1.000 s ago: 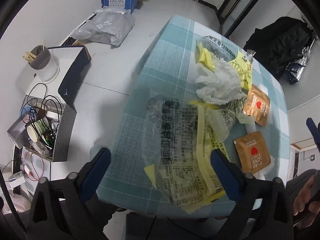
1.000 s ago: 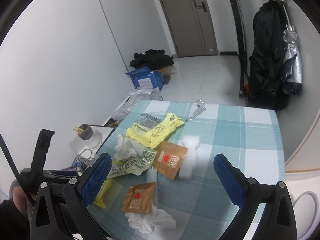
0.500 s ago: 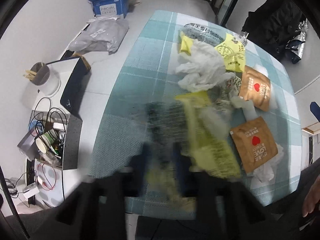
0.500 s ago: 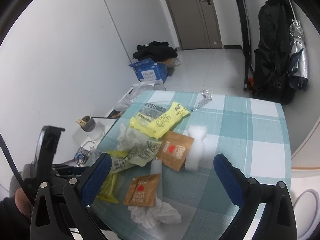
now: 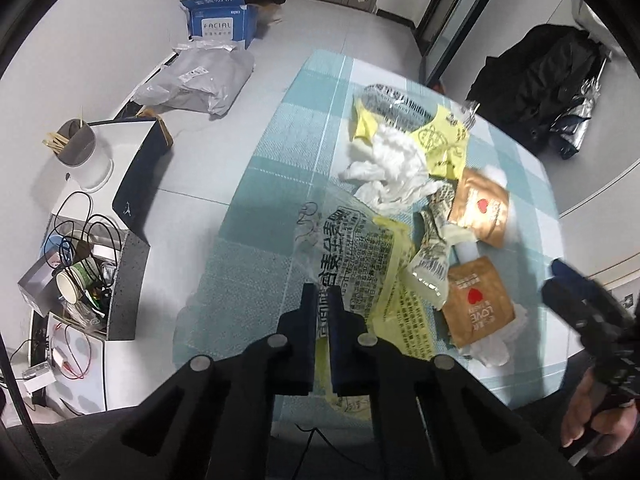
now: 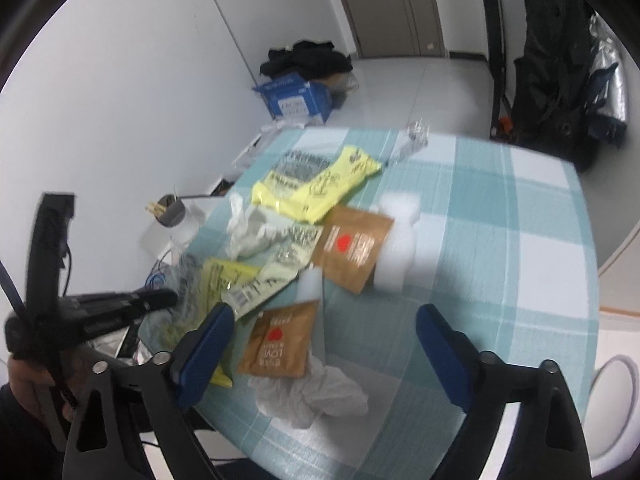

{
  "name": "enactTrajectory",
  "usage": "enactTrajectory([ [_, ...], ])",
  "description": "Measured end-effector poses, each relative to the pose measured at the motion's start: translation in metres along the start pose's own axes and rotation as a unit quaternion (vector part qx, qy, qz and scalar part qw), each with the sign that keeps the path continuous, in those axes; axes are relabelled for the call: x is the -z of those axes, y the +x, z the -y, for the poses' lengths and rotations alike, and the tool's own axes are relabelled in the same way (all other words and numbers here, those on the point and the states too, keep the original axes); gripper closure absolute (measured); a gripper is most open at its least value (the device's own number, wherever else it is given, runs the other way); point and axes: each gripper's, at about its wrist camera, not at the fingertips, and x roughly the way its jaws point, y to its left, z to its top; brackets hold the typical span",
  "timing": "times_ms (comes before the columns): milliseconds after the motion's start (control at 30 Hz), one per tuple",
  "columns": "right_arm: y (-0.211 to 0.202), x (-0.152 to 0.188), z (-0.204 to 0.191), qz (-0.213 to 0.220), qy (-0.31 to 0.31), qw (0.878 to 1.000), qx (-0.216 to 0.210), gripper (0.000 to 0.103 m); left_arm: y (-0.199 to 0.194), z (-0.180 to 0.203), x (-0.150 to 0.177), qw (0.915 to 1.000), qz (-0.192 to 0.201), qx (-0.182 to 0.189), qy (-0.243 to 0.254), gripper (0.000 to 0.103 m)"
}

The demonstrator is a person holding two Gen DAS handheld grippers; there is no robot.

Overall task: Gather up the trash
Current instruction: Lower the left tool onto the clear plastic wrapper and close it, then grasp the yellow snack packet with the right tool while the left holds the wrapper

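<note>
Between my left gripper's (image 5: 323, 304) pinched fingers sits the near edge of the clear printed bag (image 5: 352, 248), stretching away along the table (image 5: 280, 160). My right gripper (image 6: 320, 344), spread wide and empty, hovers nearest the brown sachet (image 6: 280, 340), just ahead.

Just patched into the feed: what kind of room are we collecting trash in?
Probably a lived-in home or small flat: a table with a checked tablecloth strewn with wrappers, a dark coat hanging by the interior door, and a facial tissue carton on the tiled floor.
</note>
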Motion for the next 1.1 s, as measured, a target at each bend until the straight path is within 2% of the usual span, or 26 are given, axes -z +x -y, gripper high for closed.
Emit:
enactTrajectory([
  [167, 0.009, 0.004, -0.006, -0.024, -0.001, 1.0, -0.009, 0.027, -0.01, -0.005, 0.0, 0.9996, 0.017, 0.02, -0.011, 0.102],
  [367, 0.023, 0.004, -0.012, -0.057, -0.006, 0.998, -0.01, 0.045, -0.017, -0.016, -0.003, 0.9974, 0.025, 0.057, -0.037, 0.102],
  [467, 0.036, 0.004, -0.007, -0.083, 0.009, 0.996, -0.013, 0.054, -0.017, -0.019, -0.001, 0.997, 0.027, 0.06, -0.039, 0.102],
  [533, 0.045, 0.006, -0.001, -0.101, 0.03, 0.994, -0.022, 0.071, -0.016, -0.02, 0.0, 0.9971, 0.028, 0.059, -0.04, 0.102],
  [600, 0.05, 0.007, 0.003, -0.108, 0.041, 0.993, -0.026, 0.08, -0.016, -0.021, 0.0, 0.997, 0.027, 0.06, -0.04, 0.102],
  [667, 0.052, 0.008, 0.005, -0.108, 0.048, 0.992, -0.038, 0.083, -0.016, -0.023, 0.001, 0.9967, 0.026, 0.064, -0.041, 0.102],
  [767, 0.047, 0.007, 0.007, -0.102, 0.054, 0.992, -0.044, 0.098, -0.017, -0.024, 0.001, 0.9964, 0.03, 0.066, -0.045, 0.102],
  [933, 0.036, 0.003, 0.011, -0.086, 0.059, 0.993, -0.054, 0.102, -0.014, -0.034, 0.0, 0.9935, 0.026, 0.079, -0.078, 0.102],
  [1100, 0.024, 0.001, 0.01, -0.067, 0.054, 0.995, -0.058, 0.103, -0.014, -0.03, 0.001, 0.9947, 0.026, 0.071, -0.071, 0.102],
])
